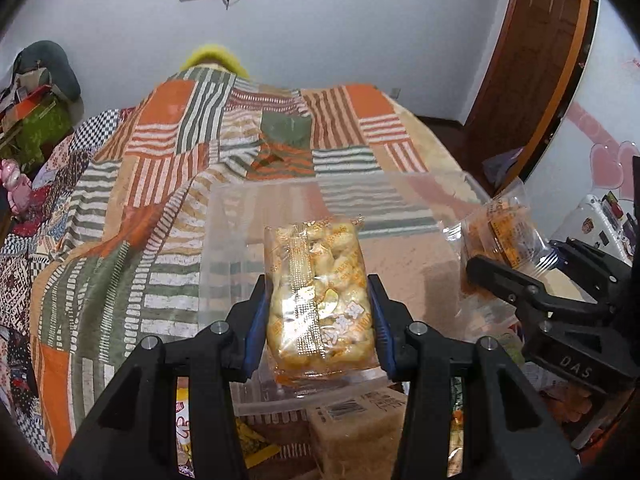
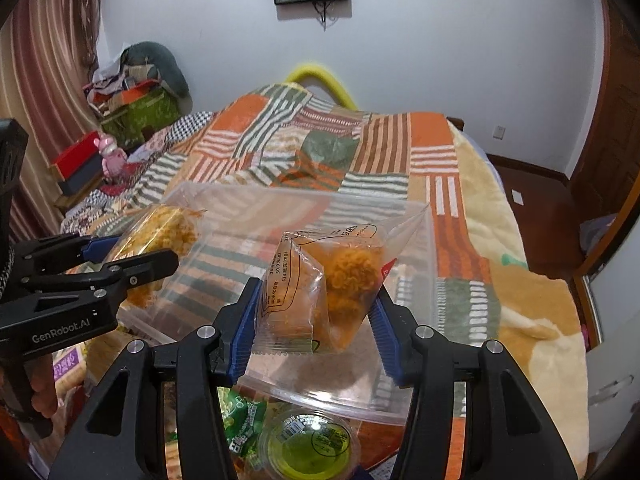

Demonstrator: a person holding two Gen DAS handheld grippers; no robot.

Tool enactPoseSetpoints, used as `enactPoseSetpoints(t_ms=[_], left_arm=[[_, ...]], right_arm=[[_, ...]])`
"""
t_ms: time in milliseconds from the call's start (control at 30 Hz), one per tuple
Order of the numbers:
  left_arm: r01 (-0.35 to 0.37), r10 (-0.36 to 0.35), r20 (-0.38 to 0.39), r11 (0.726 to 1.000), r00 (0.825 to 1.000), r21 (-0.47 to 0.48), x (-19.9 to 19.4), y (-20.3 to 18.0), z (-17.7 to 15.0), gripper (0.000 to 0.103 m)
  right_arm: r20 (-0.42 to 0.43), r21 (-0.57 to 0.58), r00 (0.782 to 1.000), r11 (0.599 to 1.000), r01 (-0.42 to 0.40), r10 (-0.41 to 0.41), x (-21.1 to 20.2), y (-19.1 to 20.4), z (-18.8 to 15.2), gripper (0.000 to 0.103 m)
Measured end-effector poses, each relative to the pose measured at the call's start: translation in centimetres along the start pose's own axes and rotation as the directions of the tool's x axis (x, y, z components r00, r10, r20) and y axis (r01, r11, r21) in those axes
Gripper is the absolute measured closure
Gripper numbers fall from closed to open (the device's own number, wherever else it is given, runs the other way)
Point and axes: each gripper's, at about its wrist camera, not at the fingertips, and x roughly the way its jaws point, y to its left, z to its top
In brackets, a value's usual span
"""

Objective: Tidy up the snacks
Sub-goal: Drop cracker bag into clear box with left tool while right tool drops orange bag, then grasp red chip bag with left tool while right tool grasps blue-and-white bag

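My left gripper (image 1: 318,316) is shut on a clear packet of pale yellow puffed snacks (image 1: 318,296) and holds it over an empty clear plastic bin (image 1: 224,248) on the bed. My right gripper (image 2: 316,312) is shut on a clear packet with an orange floss-covered cake (image 2: 332,280), held above the same bin (image 2: 424,264). The right gripper and its packet (image 1: 500,236) show at the right of the left wrist view. The left gripper and its packet (image 2: 160,232) show at the left of the right wrist view.
More snacks lie below the grippers: a brown boxed block (image 1: 360,428), a green jelly cup (image 2: 310,444) and a green packet (image 2: 240,416). The bin sits on a patchwork orange, green and white bedspread (image 1: 168,184). Boxes and clutter (image 2: 132,104) stand by the far wall.
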Motion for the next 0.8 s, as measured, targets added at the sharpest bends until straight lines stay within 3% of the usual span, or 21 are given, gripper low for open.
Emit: enactPoseSetpoints(t_ms=[200,267,500,800], left_arm=[[-0.006,0.006,0.014,1.000,1.000,-0.011,-0.4,0.3,-0.1,0.057],[-0.010,0.011,0.022,1.000,1.000,-0.008,-1.1,0.2,0.0,0.056],[-0.017,0.017,0.080,1.000,0.997,0.006,-5.3,0.0,-0.7,0.050],[-0.051,0.049,0.122,0.999,0.991,0.012,-11.3,0.4,-5.0,0.037]], right_arm=[[0.015,-0.016,1.000,1.000,-0.015,0.015,-1.1,0.1,0.4,0.054],[0.022,-0.013,1.000,1.000,-0.022,0.022,-1.6,0.1,0.6,0.048],[0.070,-0.004,0.997,1.000,-0.024,0.024,-4.9,-0.3,0.4,0.043],[0.109,0.024,0.994,1.000,-0.013,0.010,-9.3,-1.7,-1.8,0.035]])
